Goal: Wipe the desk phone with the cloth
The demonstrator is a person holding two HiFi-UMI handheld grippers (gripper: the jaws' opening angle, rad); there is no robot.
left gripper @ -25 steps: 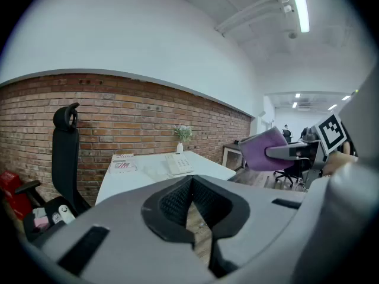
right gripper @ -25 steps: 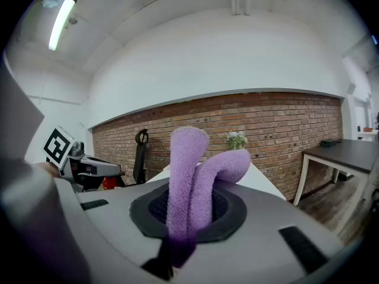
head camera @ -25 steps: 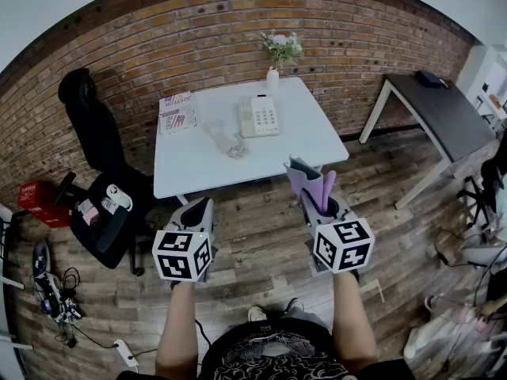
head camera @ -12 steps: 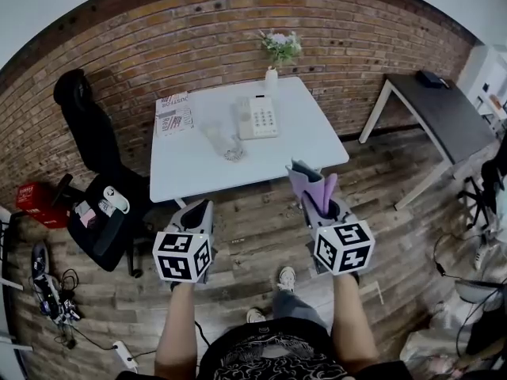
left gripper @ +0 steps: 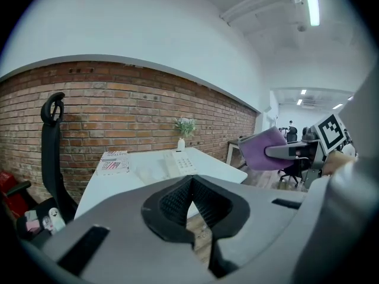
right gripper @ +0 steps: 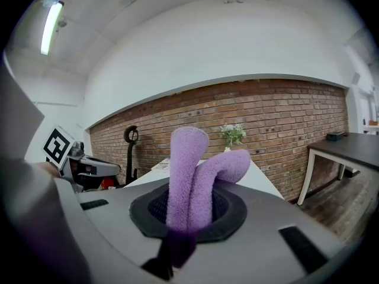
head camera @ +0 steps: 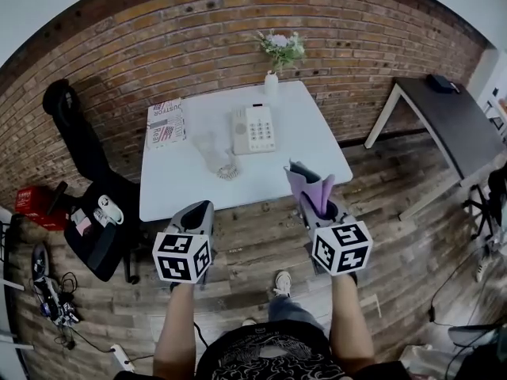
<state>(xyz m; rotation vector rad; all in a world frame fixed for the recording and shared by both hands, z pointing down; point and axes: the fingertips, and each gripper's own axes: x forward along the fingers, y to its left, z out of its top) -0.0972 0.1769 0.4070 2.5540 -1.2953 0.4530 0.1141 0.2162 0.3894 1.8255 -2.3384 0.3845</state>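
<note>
Both bare forearms reach straight ahead from the body, level and roughly parallel, over a wood-plank floor. Each gripper points toward 12 o'clock with its marker cube nearest the person.

The left gripper has its jaws pressed together with nothing between them. The right gripper pinches a purple cloth, whose folded end stands up and curls over above the jaws.

At 12 o'clock from the grippers stands a white table, apart from both. The desk phone lies on it a little beyond the middle, keypad facing up. A small white vase of flowers stands at the table's far edge, at 12 o'clock from the phone. A magazine lies at the phone's 9 o'clock, near the left edge. A clear object that I cannot identify lies at the phone's 7 o'clock. A black office chair stands at the table's 8 o'clock, and a dark desk at its 3 o'clock.

Only the head view shows the arms and the full layout. The left gripper view alone shows an open office space far off at 3 o'clock, with ceiling lights. It also shows the cloth from the side. The right gripper view shows the cloth wedged down between the dark pads, which the head view hides.
</note>
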